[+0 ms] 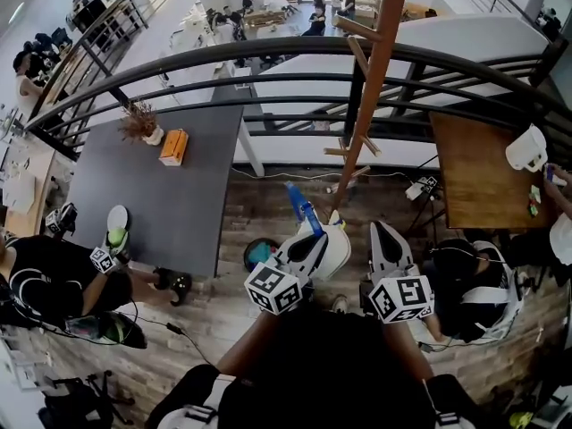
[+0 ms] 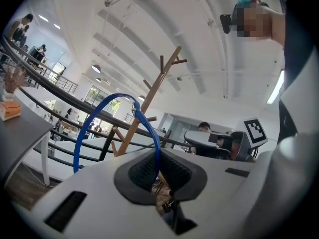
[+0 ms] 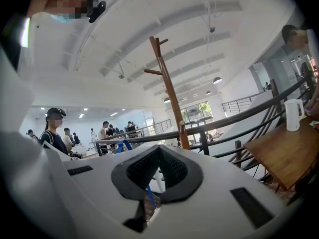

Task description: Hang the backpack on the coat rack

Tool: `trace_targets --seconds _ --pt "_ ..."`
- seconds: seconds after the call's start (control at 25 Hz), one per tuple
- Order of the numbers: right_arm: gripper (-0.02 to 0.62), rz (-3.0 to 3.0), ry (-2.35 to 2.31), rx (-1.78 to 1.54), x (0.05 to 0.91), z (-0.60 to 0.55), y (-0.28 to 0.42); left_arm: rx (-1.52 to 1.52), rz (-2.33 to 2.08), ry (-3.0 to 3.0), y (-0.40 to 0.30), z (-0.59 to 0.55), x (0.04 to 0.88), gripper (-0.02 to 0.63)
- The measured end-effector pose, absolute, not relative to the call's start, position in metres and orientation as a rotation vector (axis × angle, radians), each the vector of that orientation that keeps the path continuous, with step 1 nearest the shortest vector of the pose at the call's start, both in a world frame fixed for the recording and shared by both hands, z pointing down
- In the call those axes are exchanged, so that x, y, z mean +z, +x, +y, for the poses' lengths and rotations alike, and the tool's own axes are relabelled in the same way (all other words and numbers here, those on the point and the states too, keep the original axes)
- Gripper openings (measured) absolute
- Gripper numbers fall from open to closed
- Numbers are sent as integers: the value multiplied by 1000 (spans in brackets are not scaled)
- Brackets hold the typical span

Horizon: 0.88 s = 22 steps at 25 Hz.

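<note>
A wooden coat rack with short pegs stands ahead of me by the black railing; its forked top also shows in the left gripper view, and its pole rises in the right gripper view. My left gripper is shut on the backpack's blue hanging loop, which arches up from the pads. The loop points toward the rack's base. My right gripper sits just to the right, shut, with a thin blue strap running down from where its pads meet. The dark backpack body hangs below both grippers.
A grey table with an orange box stands on the left. On the right a wooden table carries a white kettle. The curved railing runs behind the rack. A person crouches left, another sits right.
</note>
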State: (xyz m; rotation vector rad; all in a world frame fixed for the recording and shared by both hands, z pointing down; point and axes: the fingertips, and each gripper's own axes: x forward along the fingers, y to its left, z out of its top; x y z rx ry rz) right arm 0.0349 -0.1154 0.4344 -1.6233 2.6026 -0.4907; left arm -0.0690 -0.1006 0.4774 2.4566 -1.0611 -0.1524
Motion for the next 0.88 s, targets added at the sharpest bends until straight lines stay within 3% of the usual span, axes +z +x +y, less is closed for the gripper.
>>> trace_targets --seconds 0.88 --pt "12 2576 -1656 -474 435 -142 31 -98 -977 2472 -77 -133 486 20"
